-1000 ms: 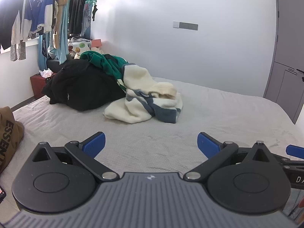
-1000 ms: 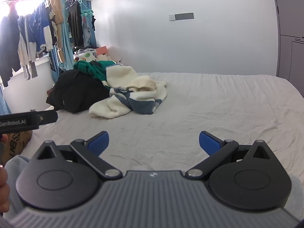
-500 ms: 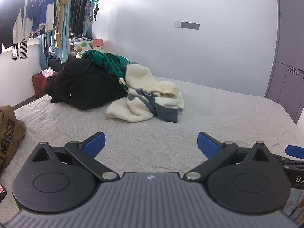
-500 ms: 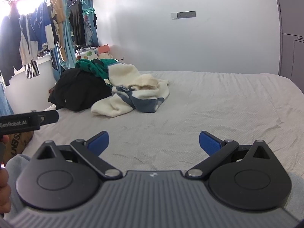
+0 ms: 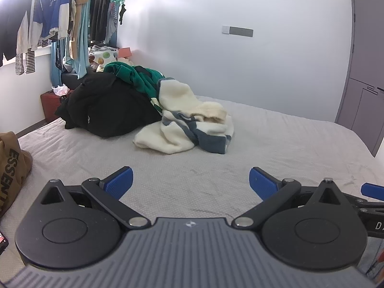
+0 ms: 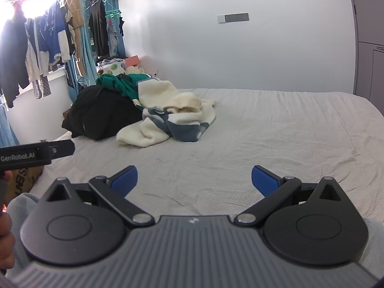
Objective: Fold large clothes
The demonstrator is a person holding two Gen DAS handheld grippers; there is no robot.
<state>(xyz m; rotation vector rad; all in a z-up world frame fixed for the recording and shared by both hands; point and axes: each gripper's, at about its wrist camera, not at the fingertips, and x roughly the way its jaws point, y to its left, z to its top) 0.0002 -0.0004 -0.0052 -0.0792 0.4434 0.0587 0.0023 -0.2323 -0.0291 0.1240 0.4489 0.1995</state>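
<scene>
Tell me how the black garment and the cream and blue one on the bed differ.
The black garment is one dark colour; the cream and blue garment is pale with grey-blue bands. The black one bulges in a rounded heap nearer the hanging clothes; the cream one sprawls lower, toward the bed's open middle, and looks fluffier. Both lie crumpled and unfolded, touching the green garment, with neither gripper holding them.

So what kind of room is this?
Most likely a bedroom. There's a big bed with a pile of clothes on it, and more hanging clothes on a rail by the window.
</scene>
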